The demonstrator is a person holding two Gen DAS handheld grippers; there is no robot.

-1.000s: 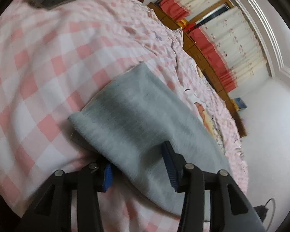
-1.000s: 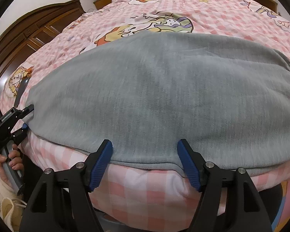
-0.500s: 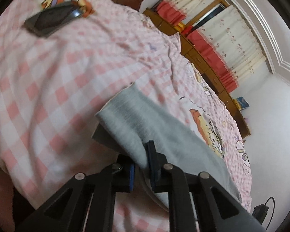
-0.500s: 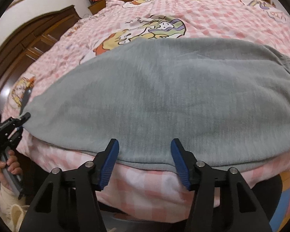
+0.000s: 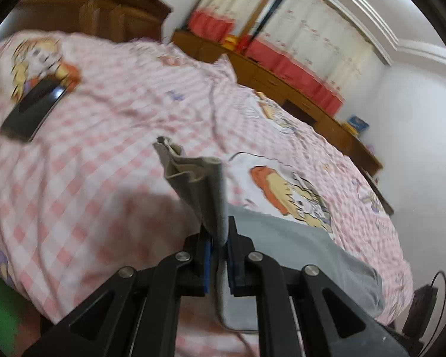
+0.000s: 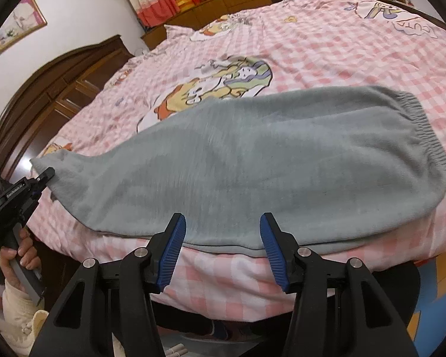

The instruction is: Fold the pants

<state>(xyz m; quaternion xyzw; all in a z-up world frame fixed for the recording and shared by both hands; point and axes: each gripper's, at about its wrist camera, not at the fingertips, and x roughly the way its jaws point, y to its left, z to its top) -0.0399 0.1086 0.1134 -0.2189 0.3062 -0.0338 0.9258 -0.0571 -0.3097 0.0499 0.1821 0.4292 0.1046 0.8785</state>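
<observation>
Pants (image 6: 252,160) lie on the bed (image 6: 356,59), legs already stacked lengthwise. Left gripper (image 5: 218,248) pinches the cuff, lifted; right gripper (image 6: 221,248) gapes at the near edge. Crosswise folds remain.

We see grey fleece pants (image 6: 252,163) flat across the pink checked cartoon-print bedspread (image 6: 342,53), elastic waistband to the right. Our right gripper (image 6: 221,245) hangs with blue pads spread wide at the near hem, gripping nothing. Far left, our left gripper (image 6: 46,175) pinches the raised leg-end corner
</observation>
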